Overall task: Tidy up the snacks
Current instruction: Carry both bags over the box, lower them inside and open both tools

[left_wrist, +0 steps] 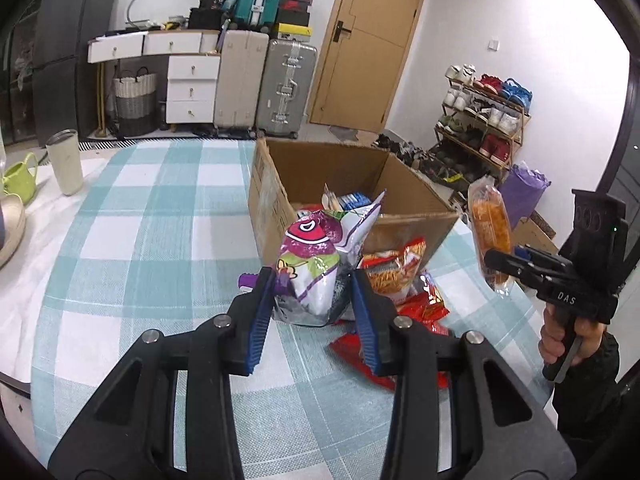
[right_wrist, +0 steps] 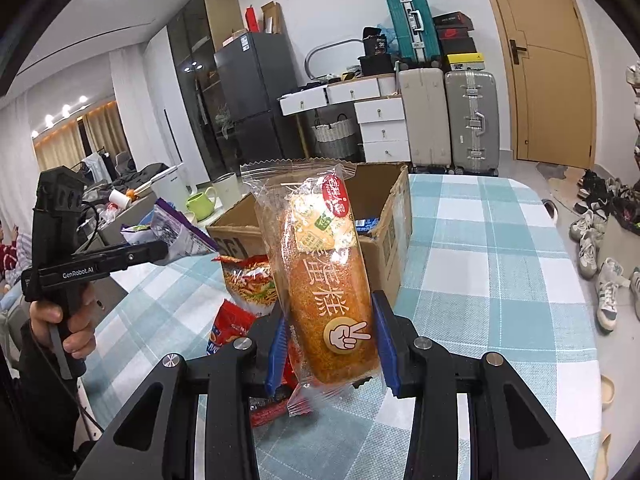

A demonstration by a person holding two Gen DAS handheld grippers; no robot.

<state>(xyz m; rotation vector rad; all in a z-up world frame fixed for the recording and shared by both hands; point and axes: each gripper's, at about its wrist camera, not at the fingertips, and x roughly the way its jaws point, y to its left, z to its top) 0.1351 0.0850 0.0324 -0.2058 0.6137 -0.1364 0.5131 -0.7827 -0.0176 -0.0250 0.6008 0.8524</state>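
Observation:
My left gripper (left_wrist: 314, 280) is shut on a purple and white snack bag (left_wrist: 316, 260) and holds it above the checked table, just in front of the open cardboard box (left_wrist: 404, 236). The box holds a few packets, one blue (left_wrist: 352, 200). My right gripper (right_wrist: 330, 316) is shut on a clear-wrapped orange cake roll (right_wrist: 328, 280), held upright above the table to the right of the box; the roll also shows in the left wrist view (left_wrist: 490, 232). Red snack bags (left_wrist: 416, 312) and a noodle-snack bag (left_wrist: 392, 272) lie on the table by the box.
A white tumbler (left_wrist: 64, 162) and a green watering can (left_wrist: 18, 178) stand at the table's far left. The table edge (left_wrist: 168, 142) runs behind the box. Suitcases, drawers and a shoe rack (left_wrist: 484, 120) stand on the floor beyond.

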